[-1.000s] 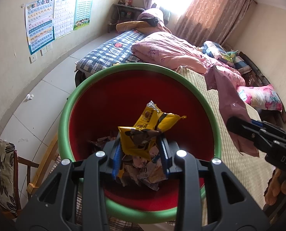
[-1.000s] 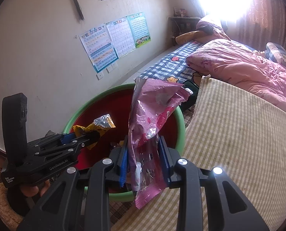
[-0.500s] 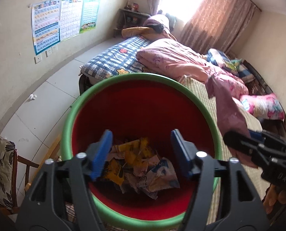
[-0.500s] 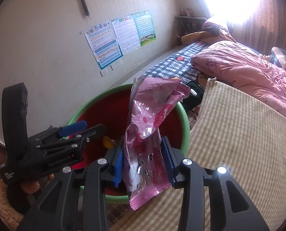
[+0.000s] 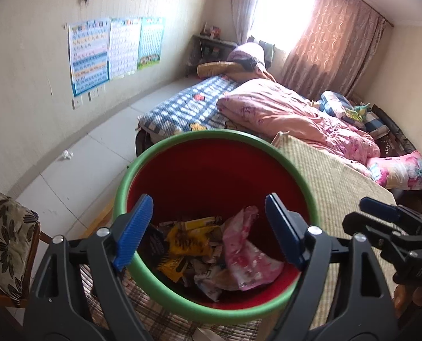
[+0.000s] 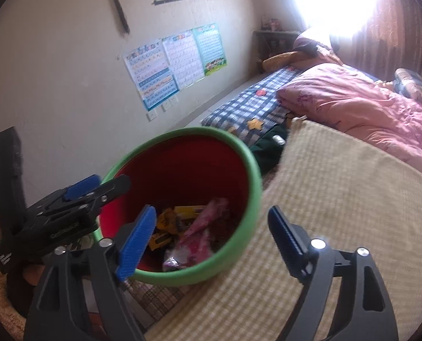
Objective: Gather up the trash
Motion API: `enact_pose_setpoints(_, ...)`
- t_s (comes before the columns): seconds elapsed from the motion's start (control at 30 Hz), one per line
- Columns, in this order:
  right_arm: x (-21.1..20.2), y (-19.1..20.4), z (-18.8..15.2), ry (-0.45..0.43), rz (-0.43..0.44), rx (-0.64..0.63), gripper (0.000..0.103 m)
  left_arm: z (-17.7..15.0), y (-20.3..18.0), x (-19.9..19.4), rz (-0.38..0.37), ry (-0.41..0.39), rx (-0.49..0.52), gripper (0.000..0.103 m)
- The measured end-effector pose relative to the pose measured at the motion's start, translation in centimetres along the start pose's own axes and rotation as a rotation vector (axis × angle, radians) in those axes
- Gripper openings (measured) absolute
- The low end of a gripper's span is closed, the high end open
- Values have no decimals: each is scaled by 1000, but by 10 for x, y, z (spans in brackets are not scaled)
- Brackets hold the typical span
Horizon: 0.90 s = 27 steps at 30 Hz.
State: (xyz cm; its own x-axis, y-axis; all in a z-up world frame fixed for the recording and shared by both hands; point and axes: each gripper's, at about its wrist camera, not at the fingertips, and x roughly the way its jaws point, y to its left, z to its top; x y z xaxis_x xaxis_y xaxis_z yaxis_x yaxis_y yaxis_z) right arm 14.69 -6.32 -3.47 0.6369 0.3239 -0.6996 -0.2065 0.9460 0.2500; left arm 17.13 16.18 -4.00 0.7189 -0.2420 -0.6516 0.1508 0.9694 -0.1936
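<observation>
A red bin with a green rim (image 5: 211, 135) stands below both grippers and holds several wrappers. Among them lie a yellow wrapper (image 5: 186, 241) and a pink wrapper (image 5: 248, 255). My left gripper (image 5: 208, 199) hangs over the bin, its jaws opening and nothing between its blue pads. In the right wrist view the bin rim (image 6: 252, 167) sits left of centre, with the pink wrapper (image 6: 199, 227) and the yellow wrapper (image 6: 168, 218) inside. My right gripper (image 6: 211, 211) hovers at the bin's near right edge, jaws opening and empty. The left gripper (image 6: 97, 187) shows at the left there.
A beige woven mat (image 6: 339, 199) covers the surface right of the bin. Behind it are a pink quilt (image 5: 290, 113) and a blue checked blanket (image 5: 188, 108). A cushioned wooden chair (image 5: 6, 233) stands at the left. A crumpled scrap (image 5: 66, 155) lies on the tiled floor.
The left gripper opened and the yellow wrapper fell into the bin. The right gripper then opened and the pink wrapper dropped in too. The left gripper has risen a little.
</observation>
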Motion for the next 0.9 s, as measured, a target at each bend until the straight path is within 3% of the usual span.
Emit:
enact_pose_setpoints(0.17,-41,-21,-3,-103,-43,-5,96,-2,-27,-28,30,-79,23,90)
enact_pose_setpoints(0.23,-59,-29,-6,-151,-51,-14,96,-5,-42,-44,60,-137,37,95)
enact_pose_setpoints(0.33,-89,-38,-9,-224,-62,-42,96,-12,-69,-73,164,-284,56,98)
enact_pose_setpoints(0.43,-113,-46,-13,-281,-81,-53,96,-16,-89,-96,212,-385,51,98)
enact_pose_setpoints(0.63,-155,-62,-25,-371,-205,-99,96,-23,-125,-123,240,-448,9,98)
enact_pose_setpoints(0.9,-185,-95,-46,-380,-214,-71,96,-41,-159,-130,253,-401,0,98)
